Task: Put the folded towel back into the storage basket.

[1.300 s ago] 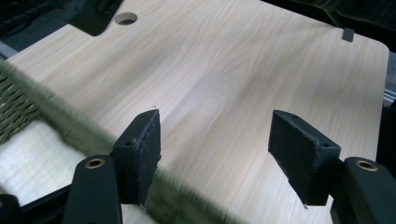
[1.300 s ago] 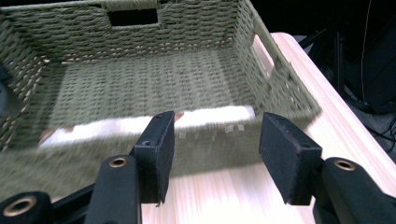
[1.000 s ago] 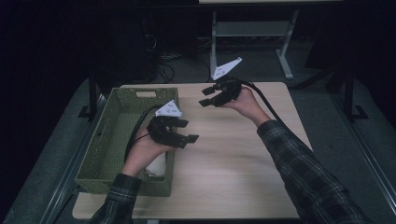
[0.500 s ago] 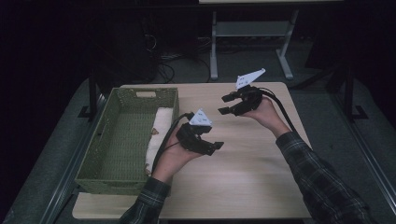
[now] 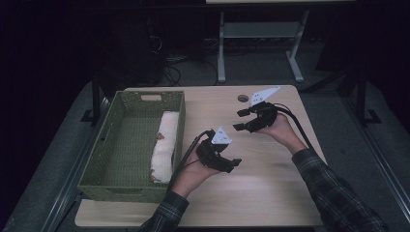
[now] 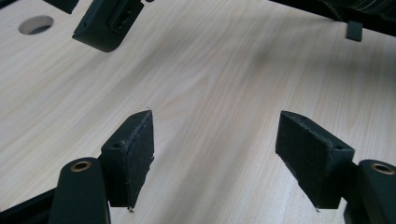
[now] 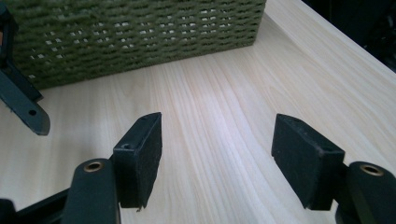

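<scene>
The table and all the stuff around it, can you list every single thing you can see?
Table: one, light wood, centre of the high view.
Hole: one, round, in the table's far edge.
Basket: one, green woven, on the table's left side.
Rolled cloth: one, whitish with small brown marks, lying along the basket's right wall inside it.
Desk frame: one, pale grey, on the dark floor beyond the table.
Left gripper: one, black, open, above the table beside the basket.
Right gripper: one, black, open, above the table near the hole.
Plaid sleeves: two, dark, coming in from the bottom.
</scene>
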A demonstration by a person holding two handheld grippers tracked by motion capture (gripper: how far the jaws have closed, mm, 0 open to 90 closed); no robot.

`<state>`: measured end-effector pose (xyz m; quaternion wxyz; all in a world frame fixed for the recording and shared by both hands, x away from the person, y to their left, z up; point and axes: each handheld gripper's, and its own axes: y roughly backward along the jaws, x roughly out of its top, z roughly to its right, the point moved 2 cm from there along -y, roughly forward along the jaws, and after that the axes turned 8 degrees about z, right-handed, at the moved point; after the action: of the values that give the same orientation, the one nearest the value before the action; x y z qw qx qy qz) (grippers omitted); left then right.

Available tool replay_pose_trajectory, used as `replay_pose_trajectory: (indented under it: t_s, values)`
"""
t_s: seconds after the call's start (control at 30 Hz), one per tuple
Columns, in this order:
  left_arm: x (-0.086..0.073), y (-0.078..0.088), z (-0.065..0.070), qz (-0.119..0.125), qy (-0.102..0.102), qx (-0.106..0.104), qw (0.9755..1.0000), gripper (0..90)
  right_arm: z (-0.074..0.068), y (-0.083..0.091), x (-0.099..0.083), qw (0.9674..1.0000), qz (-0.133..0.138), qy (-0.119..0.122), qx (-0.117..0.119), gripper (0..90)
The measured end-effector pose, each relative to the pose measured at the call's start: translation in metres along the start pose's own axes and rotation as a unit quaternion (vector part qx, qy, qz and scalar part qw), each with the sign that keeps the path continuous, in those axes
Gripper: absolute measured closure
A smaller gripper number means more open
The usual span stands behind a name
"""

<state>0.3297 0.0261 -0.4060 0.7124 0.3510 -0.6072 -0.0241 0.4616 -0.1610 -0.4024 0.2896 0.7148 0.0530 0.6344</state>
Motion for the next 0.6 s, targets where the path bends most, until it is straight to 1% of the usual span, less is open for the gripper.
replay_pose_trajectory:
  t_s: [0.07, 0.17, 0.2, 0.23, 0.33, 0.47, 0.5, 0.53, 0.6]
  values:
    - [-0.004, -0.003, 0.001, -0.004, 0.004, -0.003, 1.0, 26.2, -0.001, 0.0, -0.006, 1.0, -0.003, -0.007, 0.0, 31.9]
    - [-0.01, -0.009, 0.004, -0.008, 0.004, -0.004, 1.0, 24.2, -0.003, 0.002, -0.016, 0.9999, -0.002, -0.017, -0.004, 30.1]
    - [-0.012, -0.011, 0.005, -0.01, 0.005, -0.006, 0.9999, 23.3, -0.004, 0.003, -0.019, 0.9997, -0.003, -0.023, -0.006, 29.0]
    - [-0.014, -0.013, 0.005, -0.007, 0.006, -0.008, 0.9999, 23.2, -0.004, 0.003, -0.023, 0.9997, -0.003, -0.024, -0.009, 28.3]
    - [-0.021, -0.019, 0.005, -0.011, 0.014, -0.014, 0.9997, 21.3, -0.006, 0.005, -0.033, 0.9994, -0.007, -0.031, -0.016, 26.0]
    - [-0.031, -0.026, 0.005, -0.017, 0.025, -0.016, 0.9994, 18.2, -0.006, 0.009, -0.047, 0.9988, -0.006, -0.041, -0.026, 23.4]
    - [-0.034, -0.028, 0.005, -0.015, 0.027, -0.016, 0.9994, 17.6, -0.006, 0.01, -0.051, 0.9986, -0.007, -0.044, -0.029, 22.7]
    - [-0.036, -0.028, 0.004, -0.019, 0.023, -0.016, 0.9994, 17.5, -0.006, 0.01, -0.054, 0.9986, -0.006, -0.043, -0.031, 22.0]
    - [-0.039, -0.031, 0.004, -0.021, 0.021, -0.011, 0.9995, 16.0, -0.007, 0.011, -0.061, 0.9982, -0.009, -0.046, -0.039, 20.2]
